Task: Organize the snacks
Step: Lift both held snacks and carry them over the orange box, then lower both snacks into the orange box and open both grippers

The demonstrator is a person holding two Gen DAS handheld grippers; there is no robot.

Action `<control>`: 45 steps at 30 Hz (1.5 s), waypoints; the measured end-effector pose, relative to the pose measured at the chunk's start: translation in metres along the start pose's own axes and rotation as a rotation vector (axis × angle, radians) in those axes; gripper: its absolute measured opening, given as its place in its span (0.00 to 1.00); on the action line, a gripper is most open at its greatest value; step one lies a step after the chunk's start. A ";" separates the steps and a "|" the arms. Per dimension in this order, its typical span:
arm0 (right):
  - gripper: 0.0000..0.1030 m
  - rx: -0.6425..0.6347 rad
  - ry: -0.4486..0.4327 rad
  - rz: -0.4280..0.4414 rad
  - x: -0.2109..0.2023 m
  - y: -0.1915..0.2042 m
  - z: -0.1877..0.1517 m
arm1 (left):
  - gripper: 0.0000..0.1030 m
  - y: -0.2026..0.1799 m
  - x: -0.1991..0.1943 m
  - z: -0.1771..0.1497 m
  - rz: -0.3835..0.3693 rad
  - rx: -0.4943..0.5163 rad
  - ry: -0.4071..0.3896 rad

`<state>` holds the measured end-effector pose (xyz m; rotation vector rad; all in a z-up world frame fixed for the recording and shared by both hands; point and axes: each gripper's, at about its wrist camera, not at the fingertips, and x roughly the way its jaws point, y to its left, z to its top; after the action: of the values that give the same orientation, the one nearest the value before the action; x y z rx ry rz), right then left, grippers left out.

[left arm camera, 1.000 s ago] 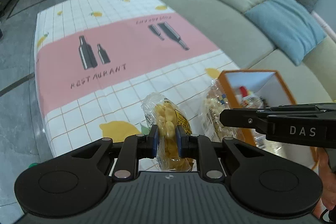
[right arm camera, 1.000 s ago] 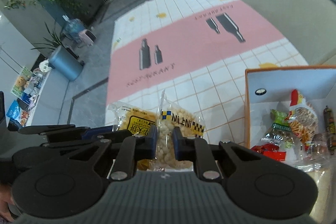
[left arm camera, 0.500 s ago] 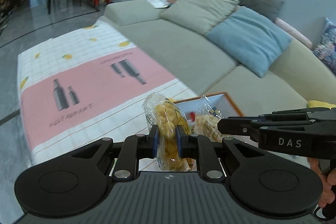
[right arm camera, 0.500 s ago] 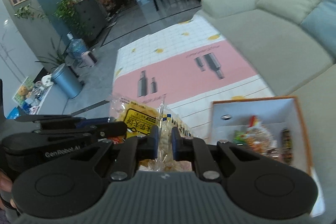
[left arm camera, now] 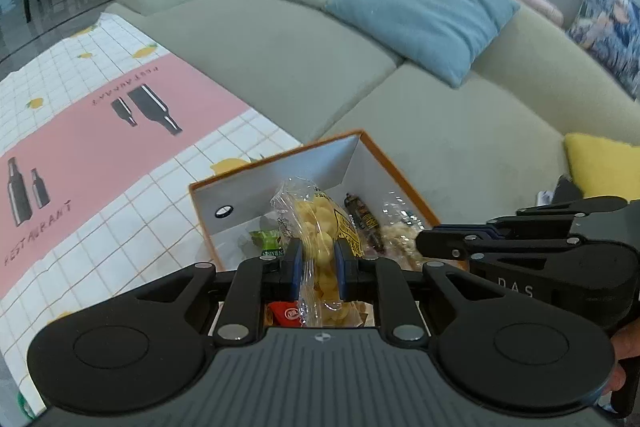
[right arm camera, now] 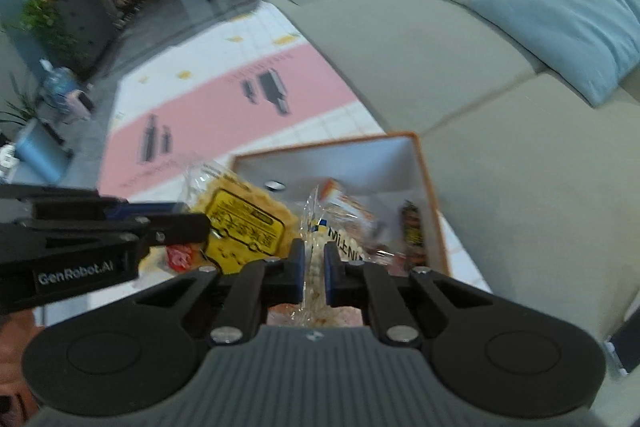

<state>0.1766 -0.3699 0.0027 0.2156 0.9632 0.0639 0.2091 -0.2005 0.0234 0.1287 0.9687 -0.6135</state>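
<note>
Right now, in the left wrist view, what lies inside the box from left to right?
Green packet → yellow snack bag held by the left gripper → dark stick snack → clear puffed-snack bag, all in the box.

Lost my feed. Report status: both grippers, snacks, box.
Left gripper shut on yellow puff bag. Right gripper shut on clear MINI bag. Both over the orange-rimmed box, snacks already inside. Nothing blocking.
</note>
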 end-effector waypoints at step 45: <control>0.28 0.008 0.149 0.116 0.158 0.035 0.030 | 0.35 0.096 0.017 -0.015 0.251 -0.049 0.058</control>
<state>0.2927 -0.3165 -0.1005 0.2767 1.0992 0.1852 0.2575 -0.1231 -0.0148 0.2224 1.0043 -0.3566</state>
